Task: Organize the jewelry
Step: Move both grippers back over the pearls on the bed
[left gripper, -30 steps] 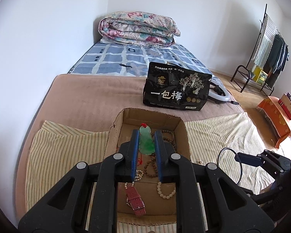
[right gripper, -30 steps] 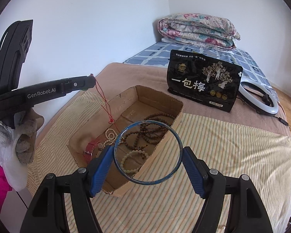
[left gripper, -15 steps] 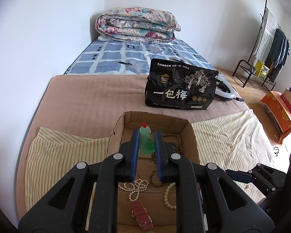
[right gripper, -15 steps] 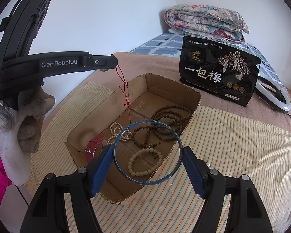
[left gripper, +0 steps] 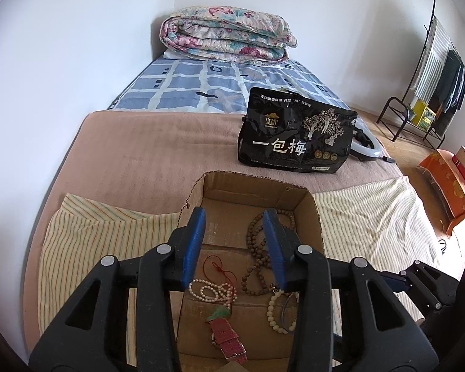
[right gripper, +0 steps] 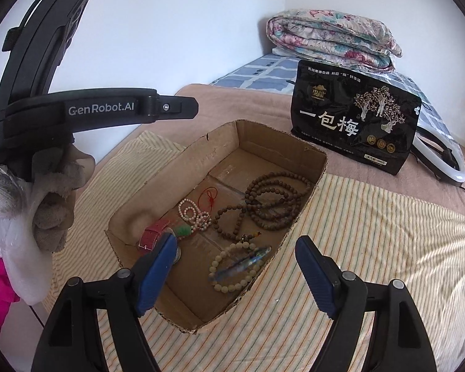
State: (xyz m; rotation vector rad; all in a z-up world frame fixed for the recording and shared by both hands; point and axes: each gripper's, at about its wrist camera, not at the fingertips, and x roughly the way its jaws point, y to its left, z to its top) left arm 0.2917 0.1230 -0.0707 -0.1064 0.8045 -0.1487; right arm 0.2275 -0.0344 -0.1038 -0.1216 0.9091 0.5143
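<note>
An open cardboard box (left gripper: 310, 200) (right gripper: 322, 162) sits on a striped cloth on the bed. Inside lie a green jade pendant (left gripper: 220, 312) (right gripper: 183, 231) with a red cord (left gripper: 219, 268), a blue glass bangle (right gripper: 243, 262) (left gripper: 284, 308), a red watch strap (left gripper: 228, 339) (right gripper: 153, 235), brown bead strings (right gripper: 269, 203) (left gripper: 259, 257), and pale bead bracelets (left gripper: 212, 290) (right gripper: 229, 271). My left gripper (left gripper: 234, 245) is open and empty above the box; it also shows in the right wrist view (right gripper: 189, 107). My right gripper (right gripper: 235, 274) is open and empty over the box's near corner.
A black snack bag (left gripper: 297, 135) (right gripper: 353, 121) stands behind the box, with a white ring light (right gripper: 443, 158) beside it. A folded floral quilt (left gripper: 226, 34) lies at the bed's head. A clothes rack (left gripper: 431, 83) and an orange box (left gripper: 449, 183) stand on the floor to the right.
Both grippers opened. The jade pendant dropped from my left gripper into the box, and the blue bangle dropped from my right gripper into the box.
</note>
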